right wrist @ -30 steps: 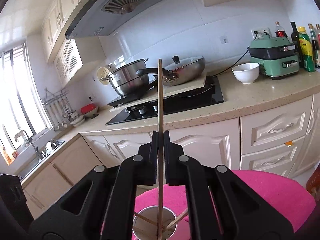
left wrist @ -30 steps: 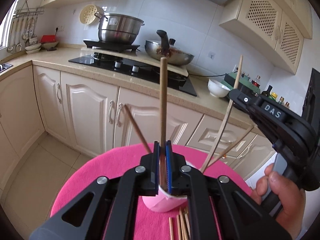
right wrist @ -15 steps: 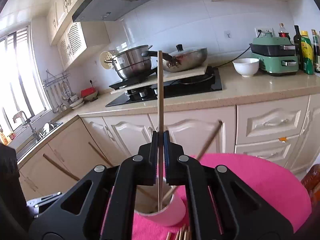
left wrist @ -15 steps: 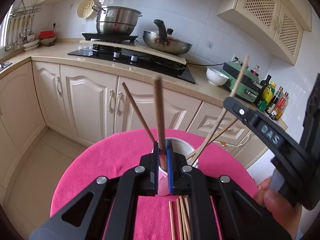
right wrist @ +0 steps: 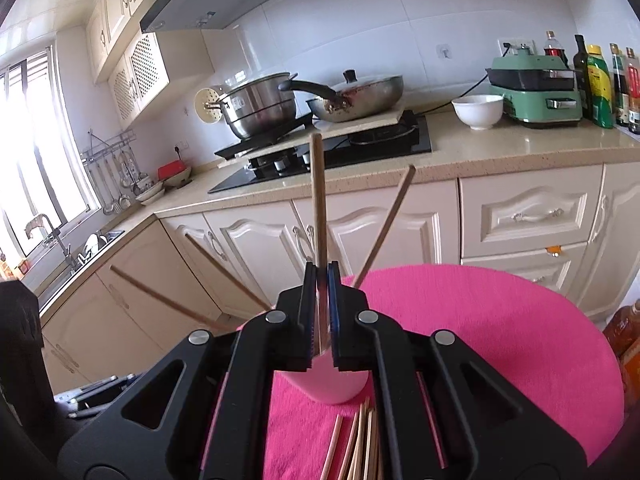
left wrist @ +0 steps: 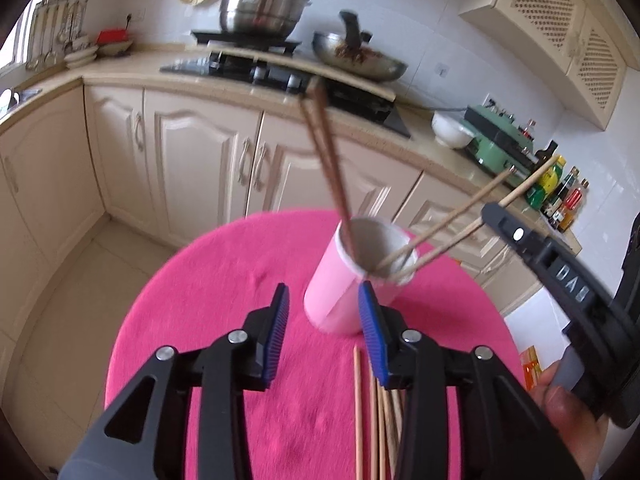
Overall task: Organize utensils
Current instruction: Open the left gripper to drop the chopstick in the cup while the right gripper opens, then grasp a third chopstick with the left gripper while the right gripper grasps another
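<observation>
A pink cup (left wrist: 344, 280) stands on a round pink cloth (left wrist: 224, 288). Two dark chopsticks (left wrist: 326, 160) lean in it to the left, and two pale chopsticks (left wrist: 452, 220) lean out to the right. My left gripper (left wrist: 325, 332) is just short of the cup; its jaws are opening with nothing between the blue pads. In the right wrist view my right gripper (right wrist: 322, 304) is shut on an upright pale chopstick (right wrist: 319, 200) above the cup (right wrist: 332, 384). The right gripper (left wrist: 494, 216) also shows at the right of the left wrist view, held by a hand (left wrist: 568, 408).
Several loose chopsticks (left wrist: 376, 420) lie on the cloth in front of the cup. Behind runs a kitchen counter (right wrist: 500, 152) with a black hob (right wrist: 340, 152), a steel pot (right wrist: 256, 108), a pan (right wrist: 356, 100), a white bowl (right wrist: 478, 110) and bottles (right wrist: 600, 84).
My left gripper has opened and let go of its dark chopstick, which now leans in the cup. Both grippers have sunk closer to the cup; the right still grips its chopstick.
</observation>
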